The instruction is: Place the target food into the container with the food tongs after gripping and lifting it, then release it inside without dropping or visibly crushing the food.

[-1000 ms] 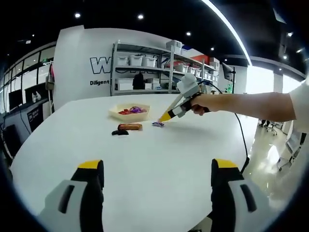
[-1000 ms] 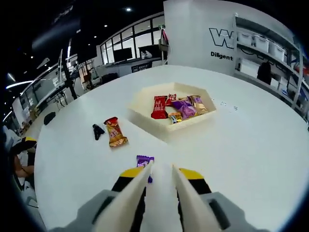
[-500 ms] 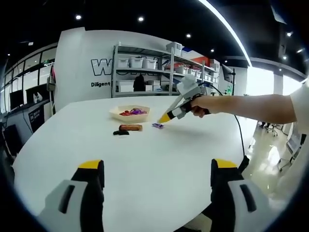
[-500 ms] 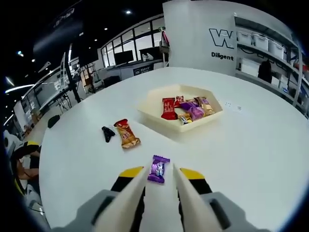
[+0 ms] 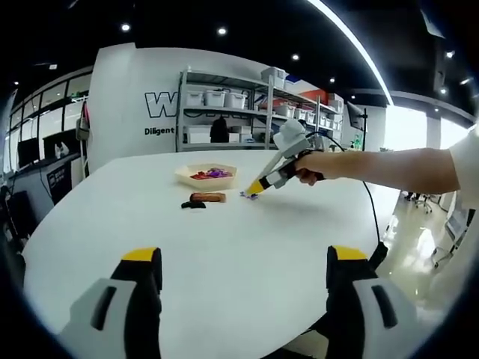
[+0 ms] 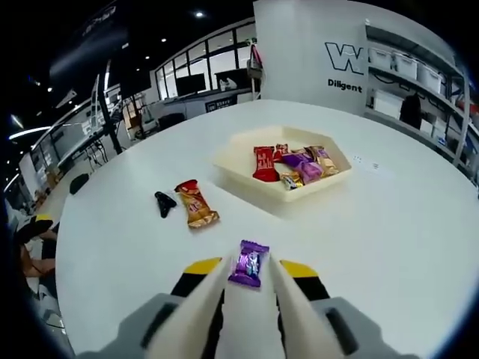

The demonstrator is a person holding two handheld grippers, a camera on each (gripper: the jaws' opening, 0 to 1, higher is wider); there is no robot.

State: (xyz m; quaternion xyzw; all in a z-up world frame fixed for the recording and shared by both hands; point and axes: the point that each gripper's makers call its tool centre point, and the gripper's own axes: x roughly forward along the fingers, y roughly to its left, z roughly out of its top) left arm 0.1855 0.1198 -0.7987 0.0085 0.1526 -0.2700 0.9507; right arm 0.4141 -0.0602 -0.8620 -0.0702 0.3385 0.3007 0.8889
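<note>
white wall [image 6: 299,45], "W", perhaps "Diligent"

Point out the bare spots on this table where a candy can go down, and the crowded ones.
Bare: the table right of the tray, and the near stretch between the left gripper jaws. Crowded: the tray's right half, and left of it the orange bar beside a black item.

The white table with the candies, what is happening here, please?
A person holds a gripper in each hand over a white table. The right gripper, fitted with pale tongs, is closed on a purple candy just beyond its tips; whether the candy is lifted is unclear. Ahead sits a cream tray with several wrapped candies inside. To the left of the tray lie an orange snack bar and a small black object. The left gripper is open and holds nothing.
</note>
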